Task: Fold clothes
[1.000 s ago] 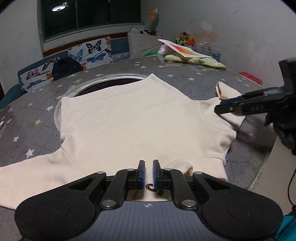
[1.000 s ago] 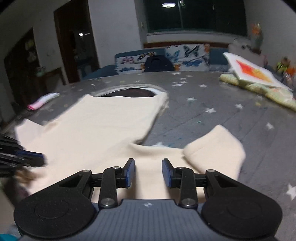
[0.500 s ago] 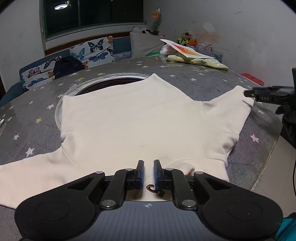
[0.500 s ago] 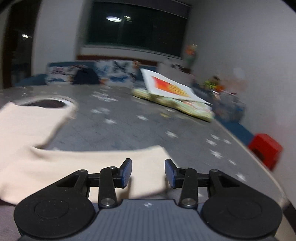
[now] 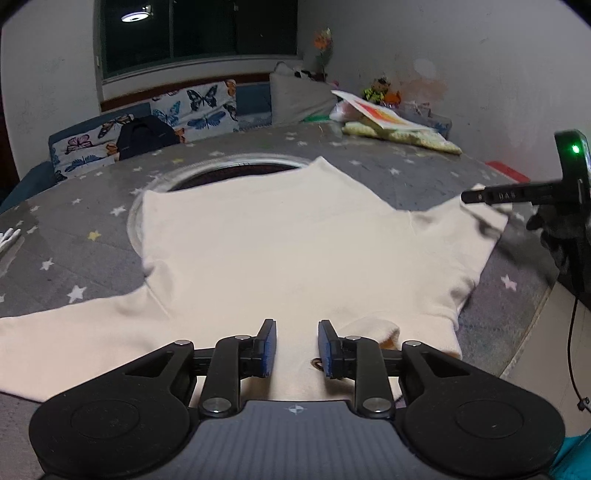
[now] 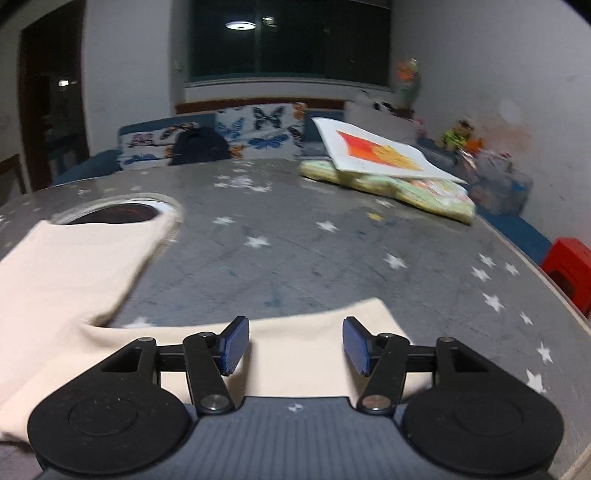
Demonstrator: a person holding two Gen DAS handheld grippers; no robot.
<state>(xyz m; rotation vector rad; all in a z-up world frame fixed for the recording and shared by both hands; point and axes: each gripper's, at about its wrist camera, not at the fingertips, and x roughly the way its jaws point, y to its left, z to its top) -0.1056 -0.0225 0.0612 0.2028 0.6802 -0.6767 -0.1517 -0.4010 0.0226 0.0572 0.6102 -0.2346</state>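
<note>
cream sweater lies flat beneath both grippers' parted fingers, unpinched.

lighting: dim room, round white ceiling lamp mirrored in the dark window glass | blur: right wrist view smeared, worst below that lamp | sharpness: left wrist view crisp | edges: heavy fisheye bend, black corners | extra: tiny green LED glow far right

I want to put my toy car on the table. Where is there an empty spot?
The grey starry table is bare between the cream sweater and the green bundle under the white board. Also bare at the table's near right edge, beside the sleeve. The sweater covers the near left and part of the round hole.
</note>
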